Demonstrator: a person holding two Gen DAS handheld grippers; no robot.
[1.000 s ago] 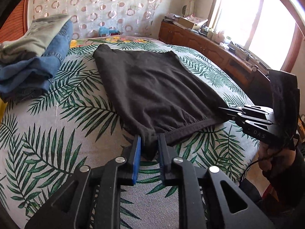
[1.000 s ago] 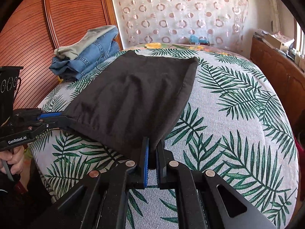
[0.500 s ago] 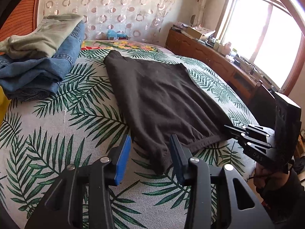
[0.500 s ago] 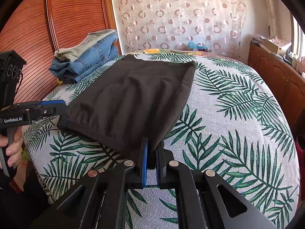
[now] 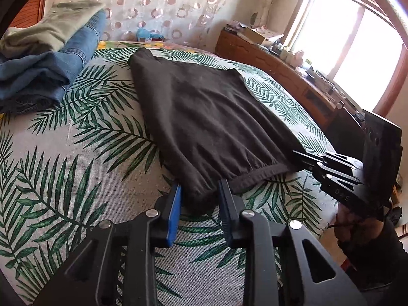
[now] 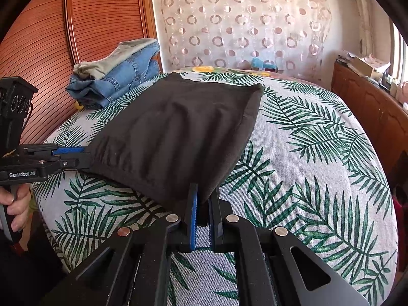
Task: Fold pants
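Note:
Dark brown pants (image 5: 204,117) lie folded flat on the palm-print bedspread (image 5: 76,158), waistband toward me. My left gripper (image 5: 200,192) is open, its fingers straddling the near left waistband corner, which lies loose between them. In the right wrist view the pants (image 6: 173,132) spread away from my right gripper (image 6: 202,199), which is shut on the near right waistband corner. The right gripper also shows in the left wrist view (image 5: 301,156), and the left gripper in the right wrist view (image 6: 81,154).
A pile of folded jeans and a beige garment (image 5: 43,58) sits at the far left of the bed, by the wooden headboard (image 6: 84,20). A wooden dresser (image 5: 280,76) with clutter runs along the right side under the window.
My left gripper opened and let go of the waistband corner, which now lies on the bed between the fingers. My right gripper stays shut on its corner.

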